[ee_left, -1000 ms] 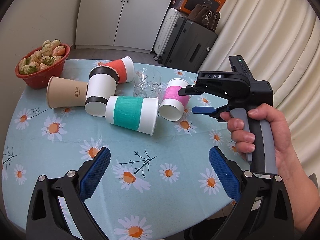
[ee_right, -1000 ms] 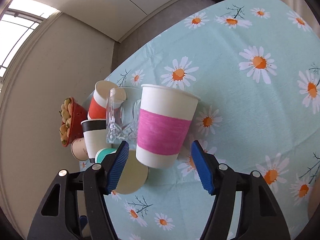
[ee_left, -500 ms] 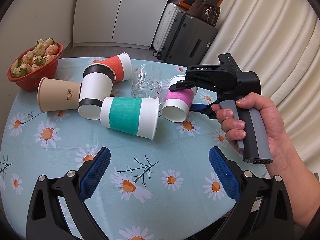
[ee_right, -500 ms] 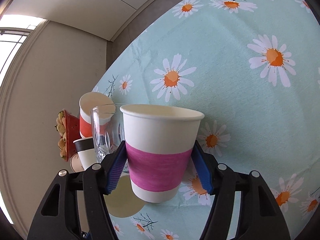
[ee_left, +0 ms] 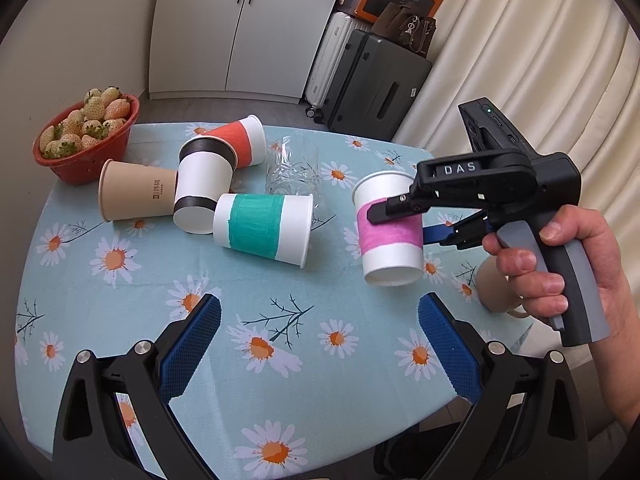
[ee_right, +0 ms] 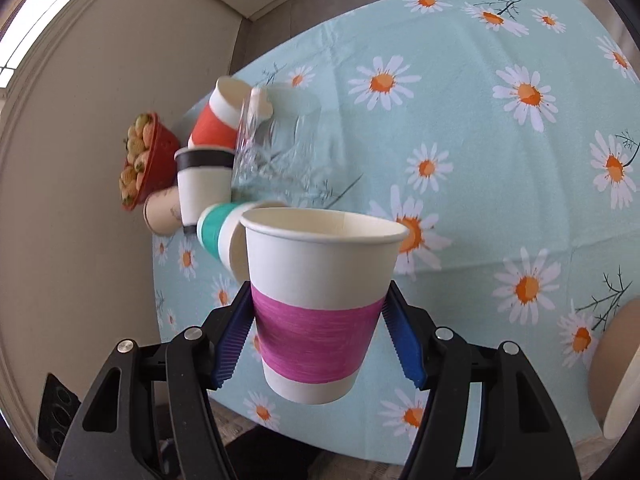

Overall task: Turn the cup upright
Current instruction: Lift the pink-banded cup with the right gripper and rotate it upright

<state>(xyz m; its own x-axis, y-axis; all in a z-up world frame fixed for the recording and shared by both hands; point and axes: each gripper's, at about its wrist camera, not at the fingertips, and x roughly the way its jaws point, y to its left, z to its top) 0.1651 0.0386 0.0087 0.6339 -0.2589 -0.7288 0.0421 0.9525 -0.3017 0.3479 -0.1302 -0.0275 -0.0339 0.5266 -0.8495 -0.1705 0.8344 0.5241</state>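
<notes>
My right tongs (ee_right: pixel 318 340) clamp the pink-banded cup (ee_right: pixel 316 308) at its band, mouth up, lifted clear of the tabletop (ee_left: pixel 320 360). My left tongs (ee_left: pixel 319 346) hang wide, holding nothing. Beyond: teal-banded cup (ee_left: pixel 262 229) on its side, a glass tumbler (ee_left: pixel 294 170), a strawberry bowl (ee_left: pixel 86 138).

The white paper cup with a pink band (ee_right: pixel 316 322) sits clamped between the blue pads of my right claw (ee_right: pixel 318 334), gripped at the band, mouth up and nearly upright, its base lifted clear of the surface below it.
</notes>
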